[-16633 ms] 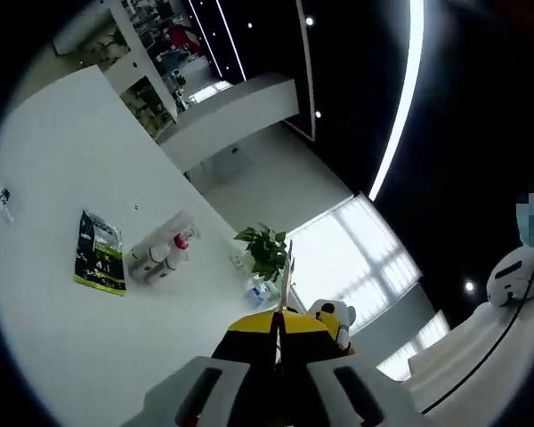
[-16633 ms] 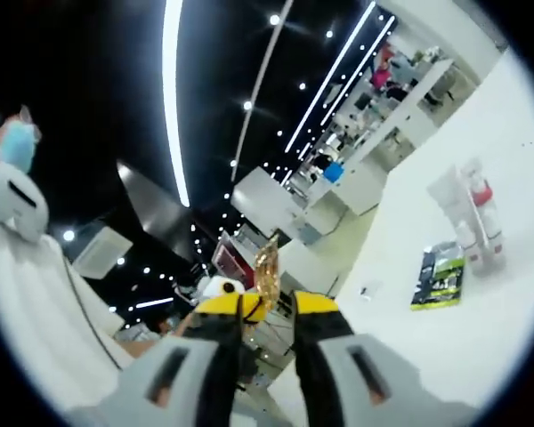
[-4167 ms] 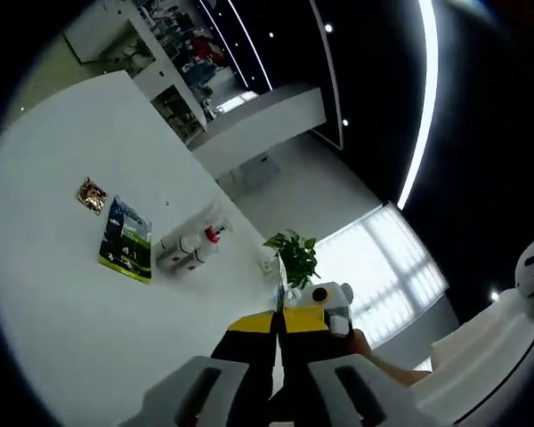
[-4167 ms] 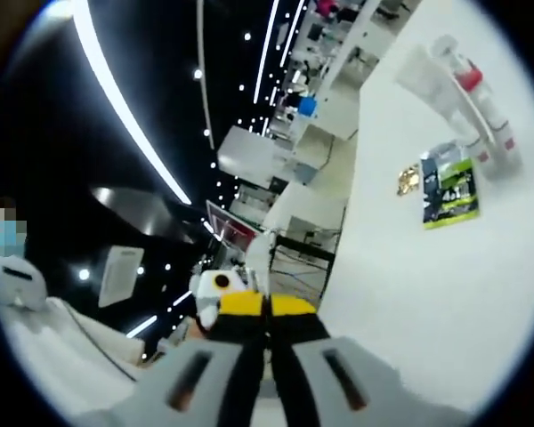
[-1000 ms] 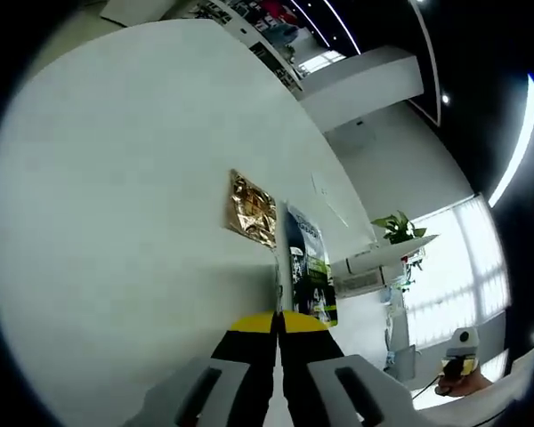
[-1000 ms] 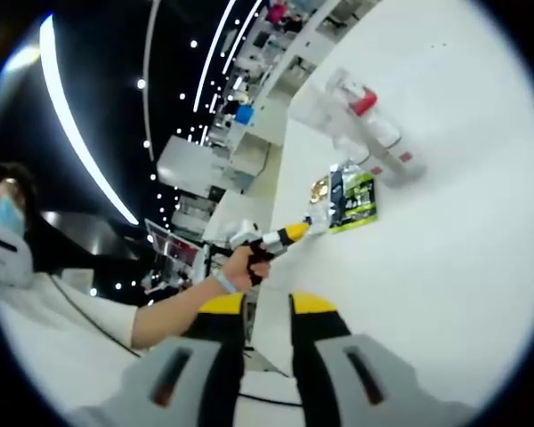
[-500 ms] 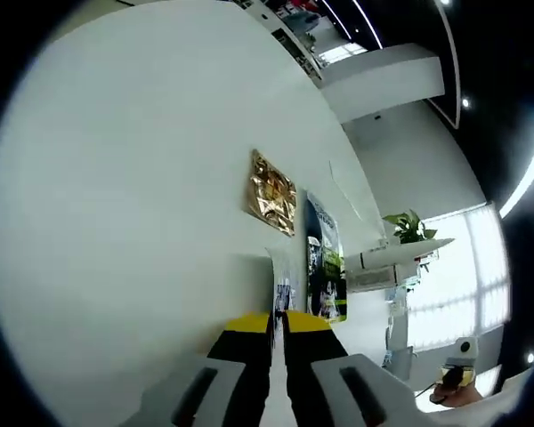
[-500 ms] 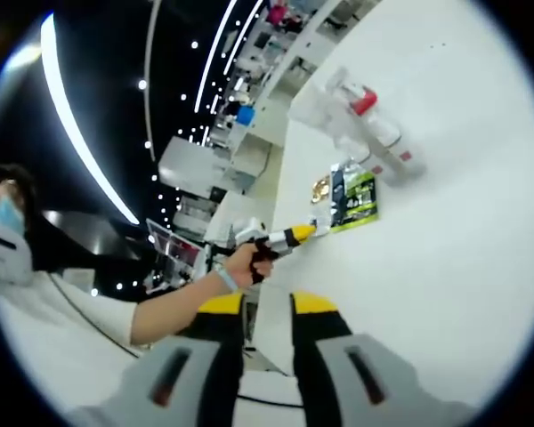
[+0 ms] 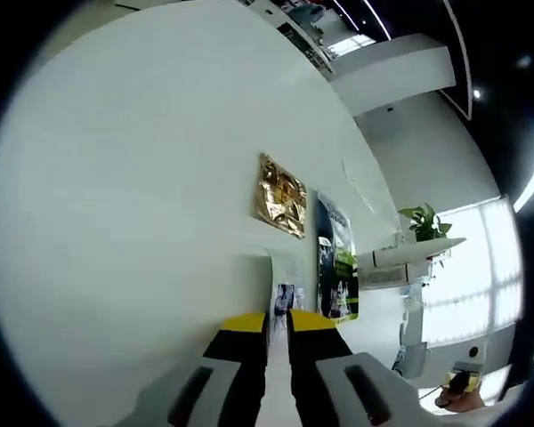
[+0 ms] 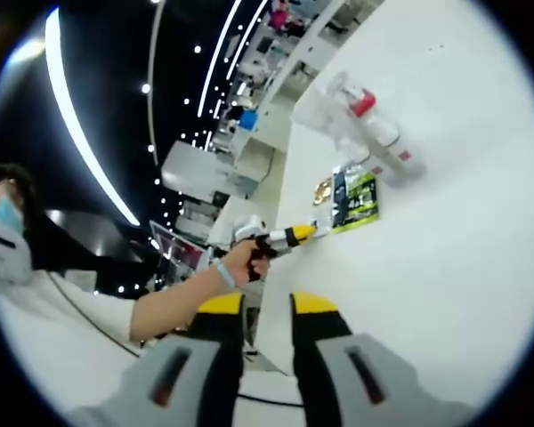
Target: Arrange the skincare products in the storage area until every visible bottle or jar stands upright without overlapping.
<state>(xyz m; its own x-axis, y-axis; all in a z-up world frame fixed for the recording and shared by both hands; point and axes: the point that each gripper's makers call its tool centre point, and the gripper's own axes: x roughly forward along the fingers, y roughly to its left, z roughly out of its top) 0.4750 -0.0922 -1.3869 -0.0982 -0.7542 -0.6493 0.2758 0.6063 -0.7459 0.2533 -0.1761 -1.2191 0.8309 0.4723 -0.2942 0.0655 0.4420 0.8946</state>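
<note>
My left gripper (image 9: 278, 318) is low over the white table (image 9: 133, 196), its jaws slightly apart. A small white sachet (image 9: 285, 283) lies flat on the table at its tips. Just beyond lie a gold sachet (image 9: 280, 196) and a dark green sachet (image 9: 336, 265). Past them is a clear organizer (image 9: 384, 267) with tubes. In the right gripper view, a hand holds the left gripper (image 10: 294, 235) next to the green sachet (image 10: 356, 197) and gold sachet (image 10: 321, 189). The organizer (image 10: 360, 124) holds white tubes, one red-capped. My right gripper (image 10: 267, 304) hangs open and empty, back from the table edge.
A potted plant (image 9: 424, 221) stands beyond the organizer near bright windows. Shelving (image 10: 289, 67) lines the far side of the room. The person's sleeve and forearm (image 10: 160, 307) reach in from the left of the right gripper view. Wide bare table surface lies left of the sachets.
The left gripper's jaws have parted a little, and the white sachet that stood edge-on between them now lies flat on the table. The right gripper has barely moved.
</note>
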